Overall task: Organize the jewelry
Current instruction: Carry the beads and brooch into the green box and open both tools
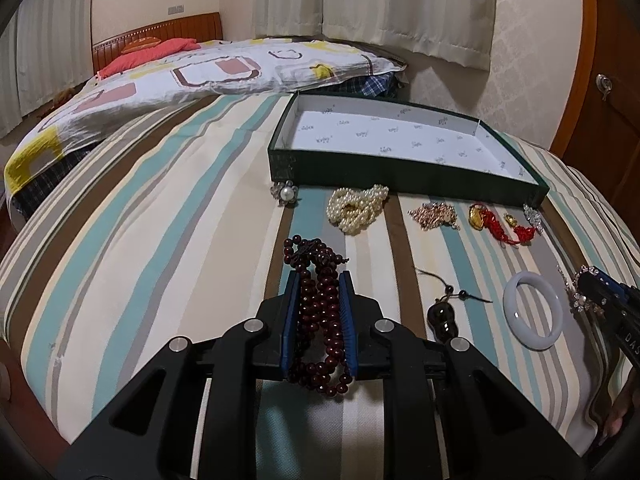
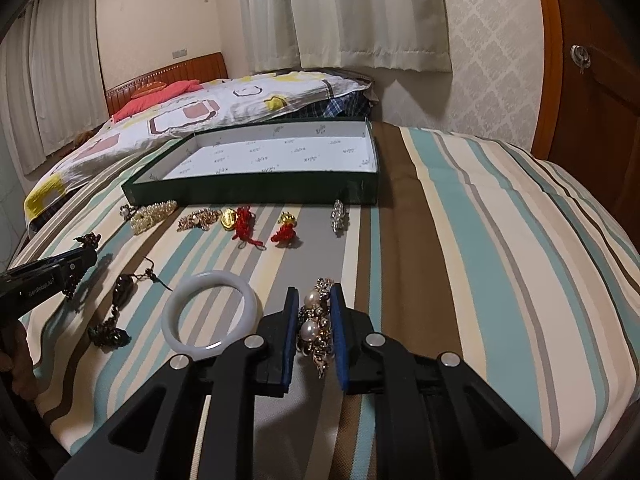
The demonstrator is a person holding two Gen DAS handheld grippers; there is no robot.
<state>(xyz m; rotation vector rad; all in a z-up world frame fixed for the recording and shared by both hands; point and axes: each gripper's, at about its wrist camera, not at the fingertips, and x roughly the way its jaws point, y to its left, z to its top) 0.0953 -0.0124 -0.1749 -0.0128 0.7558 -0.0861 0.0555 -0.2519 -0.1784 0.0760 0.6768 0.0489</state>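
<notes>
My left gripper (image 1: 319, 276) is shut on a dark red bead strand (image 1: 320, 320), low over the striped bed. My right gripper (image 2: 315, 292) is shut on a pearl and crystal bracelet (image 2: 316, 328). A shallow green box (image 1: 400, 168) with a white printed lining stands beyond; it also shows in the right wrist view (image 2: 256, 190). In front of it lie a pearl brooch (image 1: 285, 193), a pearl necklace (image 1: 358, 208), a rose-gold chain (image 1: 434, 216), gold charms on red cords (image 1: 500, 222) and a crystal piece (image 2: 339, 216).
A white jade bangle (image 1: 534, 310) and a dark gourd pendant (image 1: 442, 316) lie between my grippers. A patterned quilt (image 1: 160, 80) is heaped at the far left. A wooden door (image 2: 600, 80) stands to the right. The bed edge falls away at the right.
</notes>
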